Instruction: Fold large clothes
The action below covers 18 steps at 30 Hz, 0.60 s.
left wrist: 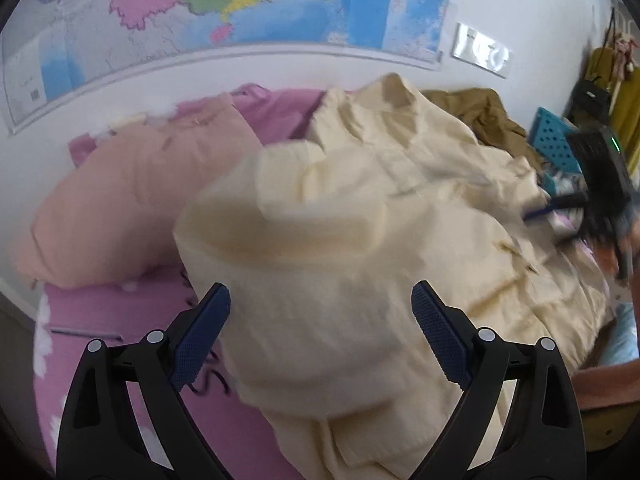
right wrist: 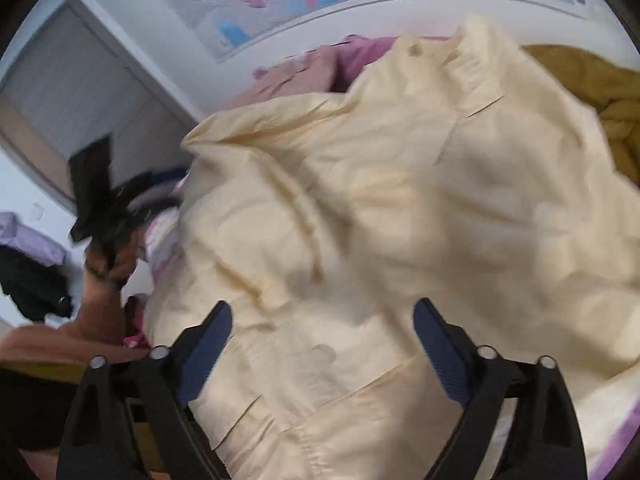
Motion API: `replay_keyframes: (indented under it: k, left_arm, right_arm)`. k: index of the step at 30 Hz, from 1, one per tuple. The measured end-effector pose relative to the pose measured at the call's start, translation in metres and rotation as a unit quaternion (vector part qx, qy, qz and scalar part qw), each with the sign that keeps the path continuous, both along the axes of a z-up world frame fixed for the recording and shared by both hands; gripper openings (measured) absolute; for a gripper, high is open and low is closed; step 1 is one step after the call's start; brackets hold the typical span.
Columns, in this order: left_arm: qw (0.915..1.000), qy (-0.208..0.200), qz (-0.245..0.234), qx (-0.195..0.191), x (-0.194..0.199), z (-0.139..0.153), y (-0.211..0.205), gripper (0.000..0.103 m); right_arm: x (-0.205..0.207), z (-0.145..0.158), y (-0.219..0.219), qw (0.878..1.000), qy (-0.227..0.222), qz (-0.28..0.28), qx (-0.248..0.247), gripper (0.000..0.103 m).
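Observation:
A large cream padded jacket (left wrist: 360, 208) lies crumpled in a heap on a pink bed cover (left wrist: 120, 360); the right wrist view shows it too (right wrist: 400, 220). My left gripper (left wrist: 320, 292) hovers over its near left part, jaws wide open, the pads not pressing on the cloth. Over the jacket's near edge, my right gripper (right wrist: 323, 309) is also wide open and holds nothing. Each gripper appears blurred in the other's view: the right one (left wrist: 600, 188) at the jacket's right side, the left one (right wrist: 108, 208) in a person's hand at its left.
A pale pink padded garment (left wrist: 120, 200) lies left of the jacket against the wall. An olive-brown garment (left wrist: 480, 116) is bunched behind it. A blue perforated basket (left wrist: 556, 140) stands at the far right. A map (left wrist: 240, 8) hangs above. Purple and black clothes (right wrist: 28, 264) lie near a door (right wrist: 80, 92).

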<state>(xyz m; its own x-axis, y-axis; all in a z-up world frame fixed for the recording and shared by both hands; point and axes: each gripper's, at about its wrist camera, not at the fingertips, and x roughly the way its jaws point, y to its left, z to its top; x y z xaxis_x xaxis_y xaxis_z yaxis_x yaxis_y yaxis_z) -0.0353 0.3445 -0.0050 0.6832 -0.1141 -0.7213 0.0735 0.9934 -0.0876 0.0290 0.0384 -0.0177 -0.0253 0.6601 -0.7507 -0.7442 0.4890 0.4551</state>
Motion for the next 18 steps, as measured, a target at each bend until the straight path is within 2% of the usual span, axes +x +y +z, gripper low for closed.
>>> replay_keyframes:
  k: [2, 4, 5, 6, 7, 8, 9, 12, 13, 14, 15, 16, 18]
  left_arm:
    - [0.9996, 0.0, 0.018, 0.024, 0.014, 0.005, 0.005, 0.091]
    - [0.9992, 0.008, 0.028, 0.027, 0.027, 0.008, 0.012, 0.091]
    - [0.9991, 0.017, 0.03, 0.025, 0.039, 0.008, 0.014, 0.091]
    - [0.9989, 0.024, 0.031, 0.026, 0.048, 0.008, 0.015, 0.087]
    - [0.9985, 0.034, 0.034, 0.027, 0.058, 0.007, 0.015, 0.082]
    - [0.9977, 0.049, 0.038, 0.027, 0.068, 0.005, 0.017, 0.061]
    - [0.9965, 0.062, 0.045, 0.032, 0.078, 0.005, 0.02, 0.037]
    - [0.9952, 0.062, 0.076, 0.009, 0.094, 0.019, 0.034, 0.023]
    - [0.9933, 0.06, 0.098, 0.012, 0.097, 0.026, 0.041, 0.026]
    - [0.9902, 0.054, 0.129, 0.011, 0.099, 0.034, 0.051, 0.042]
    - [0.9883, 0.048, 0.144, 0.011, 0.099, 0.038, 0.057, 0.064]
    - [0.9875, 0.037, 0.153, 0.015, 0.098, 0.043, 0.061, 0.071]
    - [0.9909, 0.015, 0.126, 0.044, 0.095, 0.051, 0.051, 0.07]
  right_arm:
    - [-0.013, -0.011, 0.004, 1.0, -0.024, -0.002, -0.016, 0.093]
    - [-0.018, -0.018, 0.016, 0.998, -0.045, -0.011, -0.033, 0.093]
    - [-0.02, -0.019, 0.021, 0.999, -0.044, -0.006, -0.03, 0.088]
    - [-0.021, -0.021, 0.029, 0.999, -0.041, 0.004, -0.023, 0.07]
    - [-0.022, -0.021, 0.036, 0.998, -0.047, 0.012, -0.026, 0.058]
    - [-0.024, -0.019, 0.036, 0.998, -0.051, 0.024, -0.022, 0.042]
    - [-0.026, -0.014, 0.035, 0.998, -0.057, 0.033, -0.013, 0.033]
    - [-0.03, 0.019, 0.021, 0.992, -0.119, 0.034, -0.006, 0.026]
    - [-0.031, 0.036, 0.008, 0.99, -0.136, 0.026, 0.009, 0.025]
    - [-0.032, 0.047, -0.003, 0.989, -0.143, 0.024, 0.018, 0.025]
    - [-0.035, 0.061, -0.016, 0.986, -0.162, 0.019, 0.021, 0.025]
    - [-0.038, 0.065, -0.023, 0.985, -0.173, 0.016, 0.017, 0.025]
    - [-0.042, 0.067, -0.035, 0.985, -0.173, 0.015, 0.012, 0.025]
